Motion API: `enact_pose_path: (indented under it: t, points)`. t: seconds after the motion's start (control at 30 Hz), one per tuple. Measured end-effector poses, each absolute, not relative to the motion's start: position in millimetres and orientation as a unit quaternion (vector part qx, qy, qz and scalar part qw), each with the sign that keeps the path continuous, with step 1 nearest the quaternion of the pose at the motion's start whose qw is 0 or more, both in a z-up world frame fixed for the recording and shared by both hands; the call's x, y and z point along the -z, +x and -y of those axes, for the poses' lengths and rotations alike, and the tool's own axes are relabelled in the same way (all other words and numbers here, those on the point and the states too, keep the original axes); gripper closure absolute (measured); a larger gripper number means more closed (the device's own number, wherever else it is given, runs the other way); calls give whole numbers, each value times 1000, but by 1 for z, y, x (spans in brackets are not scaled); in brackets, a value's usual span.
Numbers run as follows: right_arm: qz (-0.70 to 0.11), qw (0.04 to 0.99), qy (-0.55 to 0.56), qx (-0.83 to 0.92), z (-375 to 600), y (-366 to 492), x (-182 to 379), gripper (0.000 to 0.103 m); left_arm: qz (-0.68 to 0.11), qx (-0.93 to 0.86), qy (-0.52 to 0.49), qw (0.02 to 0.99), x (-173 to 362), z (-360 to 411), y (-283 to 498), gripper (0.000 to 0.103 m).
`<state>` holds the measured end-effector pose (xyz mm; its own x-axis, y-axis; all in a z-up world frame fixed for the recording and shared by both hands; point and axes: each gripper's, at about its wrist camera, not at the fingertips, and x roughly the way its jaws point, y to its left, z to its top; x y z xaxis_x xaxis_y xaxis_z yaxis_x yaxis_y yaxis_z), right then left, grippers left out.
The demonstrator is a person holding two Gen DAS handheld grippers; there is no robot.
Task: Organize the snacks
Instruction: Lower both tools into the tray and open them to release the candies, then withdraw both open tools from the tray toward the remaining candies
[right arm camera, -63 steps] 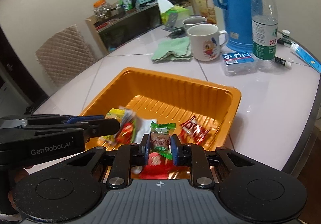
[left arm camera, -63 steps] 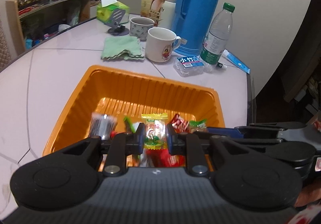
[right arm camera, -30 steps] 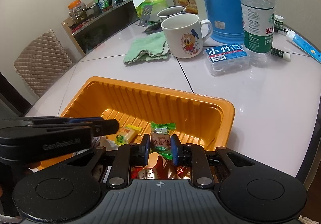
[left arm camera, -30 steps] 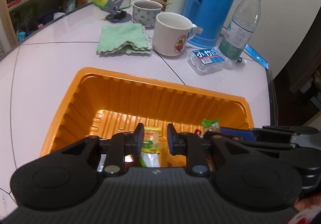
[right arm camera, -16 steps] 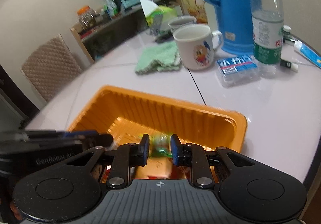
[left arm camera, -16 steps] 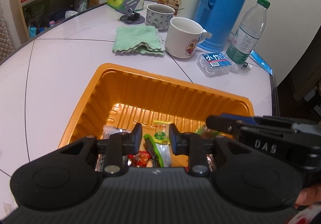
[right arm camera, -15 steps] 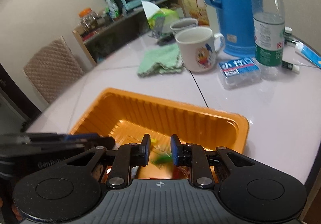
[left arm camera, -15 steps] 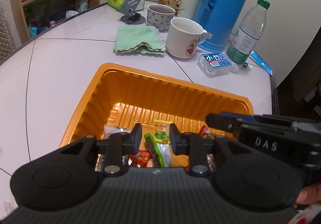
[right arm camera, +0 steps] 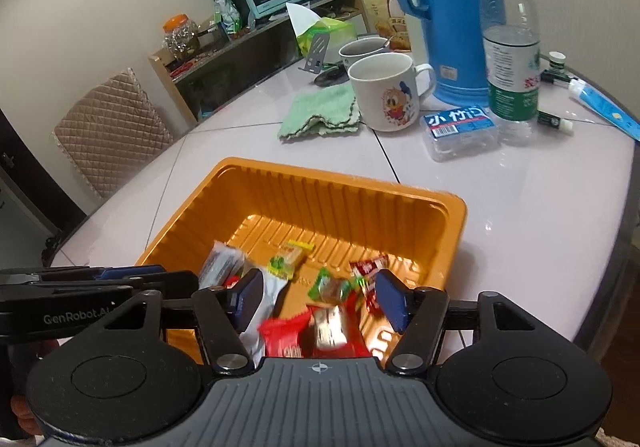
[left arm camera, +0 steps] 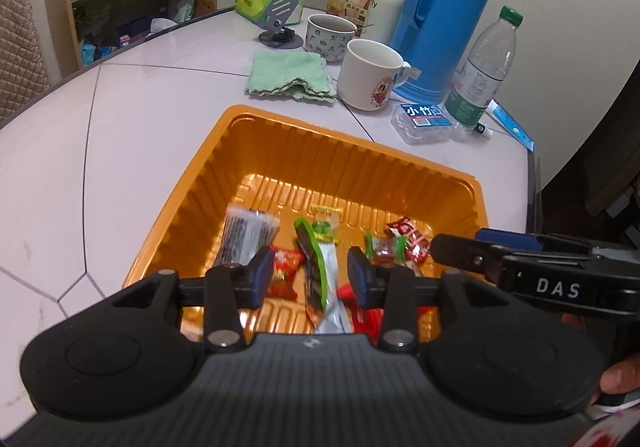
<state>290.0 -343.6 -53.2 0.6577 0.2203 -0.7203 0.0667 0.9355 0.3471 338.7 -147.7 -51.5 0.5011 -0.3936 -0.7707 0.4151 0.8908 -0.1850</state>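
An orange ribbed tray (left arm camera: 344, 131) (right arm camera: 340, 177) sits on the pale table with several wrapped snacks on its floor. Among them are a yellow-green candy (left arm camera: 326, 225) (right arm camera: 290, 259), a black-striped packet (left arm camera: 246, 237) and a green-brown candy (left arm camera: 384, 249) (right arm camera: 330, 287). My left gripper (left arm camera: 310, 275) hovers over the tray's near side, jaws opening, a long green-white packet (left arm camera: 320, 275) lying below the gap, untouched. My right gripper (right arm camera: 320, 297) hangs beside it over the near right part, jaws opening wide, with only loose red packets (right arm camera: 284, 335) beneath.
Beyond the tray stand a white mug (left arm camera: 370, 73), a blue thermos (left arm camera: 444, 7), a water bottle (left arm camera: 484, 75), a small clear box (left arm camera: 424, 121) and a green cloth (left arm camera: 290, 77). The table's edge (right arm camera: 624, 239) runs close on the right. A quilted chair (right arm camera: 108, 127) stands at the left.
Both grippers held a candy between shut pads; both have let go and the candies now lie in the tray. Both hands have drawn back and lifted a little.
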Motion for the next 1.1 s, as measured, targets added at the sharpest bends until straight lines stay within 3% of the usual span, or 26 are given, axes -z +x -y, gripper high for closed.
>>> enact_pose_path:
  t: [0.27,1.1]
  points:
    - [-417,890,177,-42,345,256,39,32,-446,216,-3,869,40,133,298,64]
    - [-474,864,112,-130,299,167,37,31,-466,143,-40,872,38,83,170,63]
